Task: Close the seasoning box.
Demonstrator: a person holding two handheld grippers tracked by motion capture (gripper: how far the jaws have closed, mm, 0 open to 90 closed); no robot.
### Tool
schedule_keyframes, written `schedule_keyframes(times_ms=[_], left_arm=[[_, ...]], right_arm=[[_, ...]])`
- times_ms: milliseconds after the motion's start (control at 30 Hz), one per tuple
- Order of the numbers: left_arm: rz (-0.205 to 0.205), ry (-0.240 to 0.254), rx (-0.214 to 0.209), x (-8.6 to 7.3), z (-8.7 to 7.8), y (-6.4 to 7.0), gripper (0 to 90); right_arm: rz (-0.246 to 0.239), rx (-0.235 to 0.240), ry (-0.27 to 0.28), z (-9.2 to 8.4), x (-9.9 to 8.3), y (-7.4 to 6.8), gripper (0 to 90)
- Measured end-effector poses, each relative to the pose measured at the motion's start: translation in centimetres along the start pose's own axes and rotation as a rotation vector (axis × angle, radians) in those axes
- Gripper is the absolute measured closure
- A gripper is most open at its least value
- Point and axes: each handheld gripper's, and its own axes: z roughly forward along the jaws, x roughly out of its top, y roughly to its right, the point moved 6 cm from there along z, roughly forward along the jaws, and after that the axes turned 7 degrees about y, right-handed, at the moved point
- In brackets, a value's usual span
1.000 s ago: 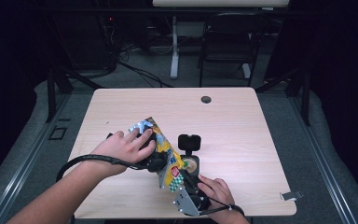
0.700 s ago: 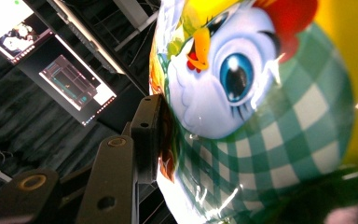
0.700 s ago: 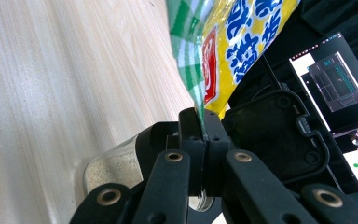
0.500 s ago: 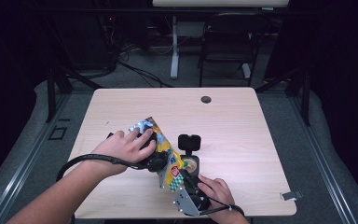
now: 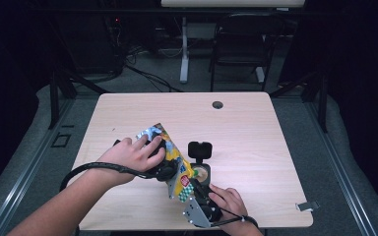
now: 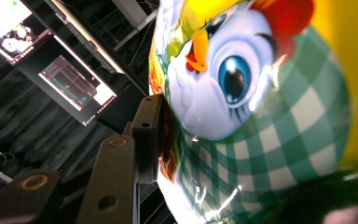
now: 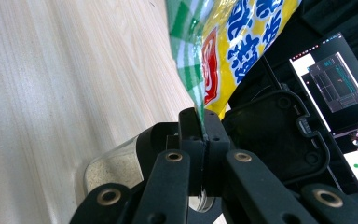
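While the left tool (image 5: 170,169) is clamping the snack bag (image 5: 173,157) mid-body, the right tool (image 7: 199,140) is pinching its lower corner shut, holding it over the open jar (image 5: 202,173) on the desk (image 5: 256,132); the jar appears part-filled, pouring apparently unfinished.

The tool's (image 6: 242,154) black pad (image 6: 150,135) presses against a glossy cartoon-bird snack bag (image 6: 261,116), monitors (image 6: 74,86) glowing behind.

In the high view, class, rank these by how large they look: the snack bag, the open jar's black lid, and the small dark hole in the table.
1. Snack bag, partly hidden by a hand, still plainly largest.
2. Black lid, flipped up behind the jar.
3. Dark hole, smallest; it lies farther from the camera, but the gap is clear.
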Motion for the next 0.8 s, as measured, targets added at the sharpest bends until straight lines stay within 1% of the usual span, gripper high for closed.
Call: schedule_keyframes(times_ms=[100, 233, 300, 433, 467, 500, 533, 567, 700, 733, 767, 800], left_arm=[[0.001, 0.000, -0.003, 0.01, -0.03, -0.04, 60.5], [0.005, 0.001, 0.008, 0.00, -0.05, -0.11, 60.5], [0.002, 0.001, 0.000, 0.01, -0.09, -0.13, 60.6], [0.006, 0.001, 0.004, 0.06, -0.10, -0.20, 60.6], [0.007, 0.001, 0.002, 0.06, -0.09, -0.23, 60.7], [0.010, -0.001, 0.001, 0.06, -0.10, -0.26, 60.7], [0.011, 0.001, 0.011, 0.06, -0.06, -0.30, 60.6], [0.018, -0.008, 0.001, 0.04, -0.13, -0.34, 60.7], [0.020, -0.007, 0.004, 0.11, -0.14, -0.39, 60.7], [0.019, -0.007, 0.005, 0.12, -0.14, -0.39, 60.7], [0.019, -0.007, 0.005, 0.12, -0.14, -0.39, 60.7], [0.023, -0.009, 0.007, 0.13, -0.18, -0.44, 60.7]], right_arm=[[-0.003, 0.002, -0.004, -0.04, 0.01, 0.04, 89.5], [0.001, 0.000, 0.001, -0.02, 0.03, 0.04, 89.5], [0.000, -0.001, 0.000, -0.04, 0.04, 0.06, 89.5], [0.000, -0.002, -0.003, -0.06, 0.02, 0.08, 89.5], [-0.013, 0.005, -0.019, -0.18, 0.01, 0.18, 89.5], [-0.017, 0.005, -0.025, -0.22, 0.00, 0.20, 89.5], [-0.004, -0.001, -0.010, -0.11, 0.02, 0.11, 89.5], [0.007, -0.004, 0.005, 0.00, 0.04, 0.04, 89.5], [-0.001, 0.000, -0.006, -0.08, 0.03, 0.11, 89.5], [-0.012, 0.002, -0.018, -0.16, 0.02, 0.18, 89.5], [-0.012, 0.002, -0.018, -0.16, 0.02, 0.18, 89.5], [0.002, -0.002, -0.001, -0.05, 0.03, 0.07, 89.5]])
